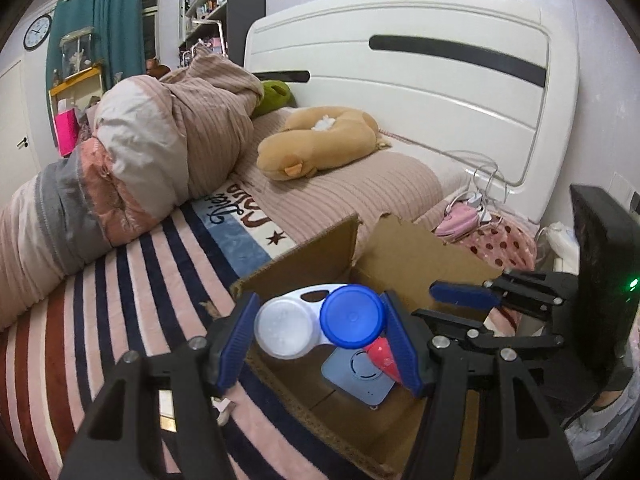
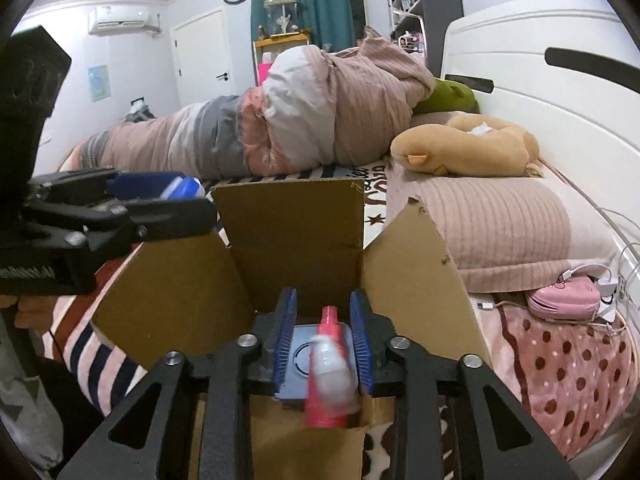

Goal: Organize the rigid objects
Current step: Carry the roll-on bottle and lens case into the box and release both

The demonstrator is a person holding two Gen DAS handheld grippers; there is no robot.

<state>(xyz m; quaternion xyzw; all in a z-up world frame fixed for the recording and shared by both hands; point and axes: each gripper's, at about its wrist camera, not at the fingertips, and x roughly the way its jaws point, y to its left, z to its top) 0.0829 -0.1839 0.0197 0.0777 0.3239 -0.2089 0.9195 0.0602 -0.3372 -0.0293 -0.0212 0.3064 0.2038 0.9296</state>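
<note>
An open cardboard box (image 1: 404,256) (image 2: 292,224) stands on the bed. My left gripper (image 1: 320,334) is shut on a contact lens case (image 1: 316,320) with one white cap and one blue cap, held over the box's left side; the case also shows in the right wrist view (image 2: 186,188). My right gripper (image 2: 324,340) is open above the box. A red and white bottle (image 2: 330,372) is blurred between its fingers, not clamped; it also shows in the left wrist view (image 1: 384,356). A grey-blue square device (image 1: 358,374) (image 2: 298,356) lies on the box floor.
A rolled quilt (image 1: 132,152), a tan plush toy (image 1: 320,140) and a striped pillow (image 2: 492,224) lie on the bed. A pink pouch (image 2: 564,296) with white cables sits at the right. The white headboard (image 1: 420,80) stands behind.
</note>
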